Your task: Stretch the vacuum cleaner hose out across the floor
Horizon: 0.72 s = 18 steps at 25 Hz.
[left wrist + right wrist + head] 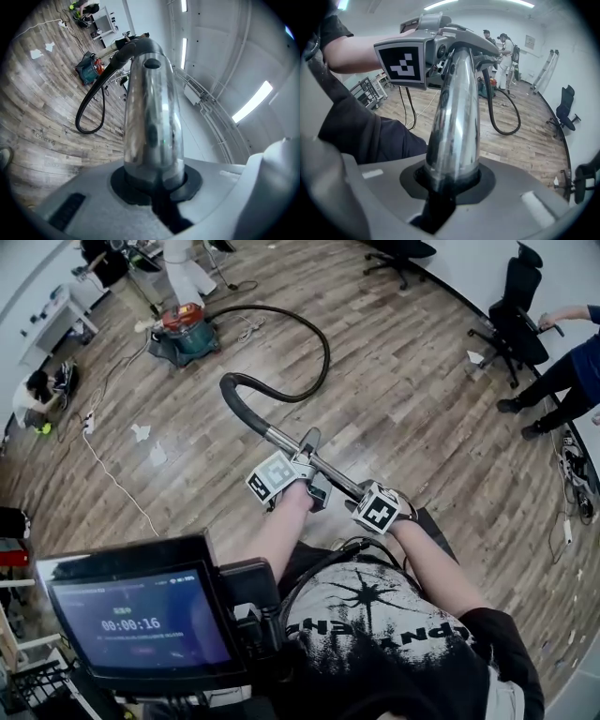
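The hose (pixel 317 338) curves over the wood floor (pixel 412 399) from the vacuum (pixel 185 332) (far up-left in the head view) and ends in a chrome tube (pixel 281 439). The left gripper (pixel 309 463) is clamped on that tube, jaws narrow. The right gripper (pixel 354 491) grips it too, just behind, nearer the person.

In the head view, the marker cubes of the left gripper (pixel 307 465) and right gripper (pixel 354 491) cover their jaws and the near end of the shiny chrome vacuum tube (pixel 281 439). A person in a blue top (pixel 583 367) is cut off by the right edge. The print under the timer on the black-framed screen (pixel 141 629) is too small to read. The white scraps (pixel 141 432) on the wood-plank floor (pixel 403 399) are too small to identify. In the right gripper view the left gripper hides the tube's far end, where the black flexible hose (pixel 505 133) joins.
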{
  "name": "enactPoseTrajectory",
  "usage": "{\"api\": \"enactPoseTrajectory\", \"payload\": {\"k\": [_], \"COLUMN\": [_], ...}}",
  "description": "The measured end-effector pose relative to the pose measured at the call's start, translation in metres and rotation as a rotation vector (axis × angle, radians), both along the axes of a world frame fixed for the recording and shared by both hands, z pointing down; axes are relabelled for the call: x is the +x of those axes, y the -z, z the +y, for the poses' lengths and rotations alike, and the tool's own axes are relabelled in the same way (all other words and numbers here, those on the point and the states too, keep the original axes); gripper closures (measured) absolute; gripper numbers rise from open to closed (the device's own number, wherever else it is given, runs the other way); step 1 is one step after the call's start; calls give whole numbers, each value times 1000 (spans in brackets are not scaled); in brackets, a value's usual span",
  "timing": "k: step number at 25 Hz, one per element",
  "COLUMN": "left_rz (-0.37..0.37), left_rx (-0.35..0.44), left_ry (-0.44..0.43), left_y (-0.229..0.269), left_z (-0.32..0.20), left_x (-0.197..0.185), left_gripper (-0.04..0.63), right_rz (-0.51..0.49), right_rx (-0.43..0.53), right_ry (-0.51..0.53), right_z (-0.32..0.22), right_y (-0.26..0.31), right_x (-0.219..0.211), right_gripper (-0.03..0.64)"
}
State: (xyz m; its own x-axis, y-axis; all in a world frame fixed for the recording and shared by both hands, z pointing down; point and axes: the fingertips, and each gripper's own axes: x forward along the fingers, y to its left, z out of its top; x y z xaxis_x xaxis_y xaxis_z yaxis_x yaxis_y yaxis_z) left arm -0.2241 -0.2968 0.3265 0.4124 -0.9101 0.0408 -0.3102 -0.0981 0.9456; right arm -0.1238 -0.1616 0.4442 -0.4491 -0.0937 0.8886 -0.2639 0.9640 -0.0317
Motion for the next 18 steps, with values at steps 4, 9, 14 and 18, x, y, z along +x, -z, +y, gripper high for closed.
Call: {"api": "enactPoseTrajectory", "payload": {"k": [4,9,14,18], "left_rz": [-7,-29,-21,-4], "left_rx": [0,7,-6,11], "left_ry": [17,4,-11,-15], "left_y": [0,1,10,10], "left_z": [9,10,13,22], "left_x": [2,-4,-24,-47], "left_gripper": [555,555,555,555], "right_rz": [-23,-30,-29,-12], "right_rx": [-5,-16,-28,1], "right_ry": [14,-3,-20,-24], "right_z": [9,14,20,25], "right_y": [0,-5,5,7], "right_x": [1,-6,-29,-50], "right_gripper": [531,531,531,531]}}
